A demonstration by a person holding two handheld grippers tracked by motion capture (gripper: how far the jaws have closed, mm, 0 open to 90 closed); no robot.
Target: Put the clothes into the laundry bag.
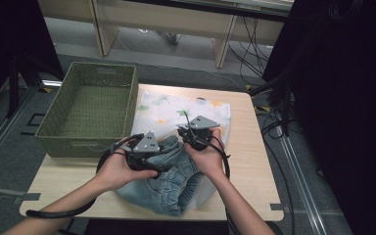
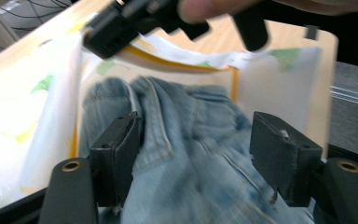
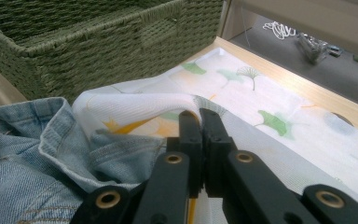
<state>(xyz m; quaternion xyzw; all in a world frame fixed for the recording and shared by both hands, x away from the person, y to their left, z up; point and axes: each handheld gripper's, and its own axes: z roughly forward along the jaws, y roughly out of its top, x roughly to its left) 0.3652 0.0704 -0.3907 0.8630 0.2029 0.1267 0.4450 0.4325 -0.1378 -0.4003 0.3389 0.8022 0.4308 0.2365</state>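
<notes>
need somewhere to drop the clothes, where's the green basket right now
In the high view the green woven basket stands on the table's far left corner, just left of the leaf-print cloth.

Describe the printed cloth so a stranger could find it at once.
On the wooden table, right of the green woven basket, lies a white cloth. Unlike the blue denim lying on it, it is thin and printed with green leaves and orange-yellow marks.

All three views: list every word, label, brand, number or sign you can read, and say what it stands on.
No readable text in any of the pictures.
The printed cloth bears leaf patterns, not letters.
The denim garment shows no legible tag.
The woven basket carries no label.
The left gripper and right gripper show no markings.
</notes>
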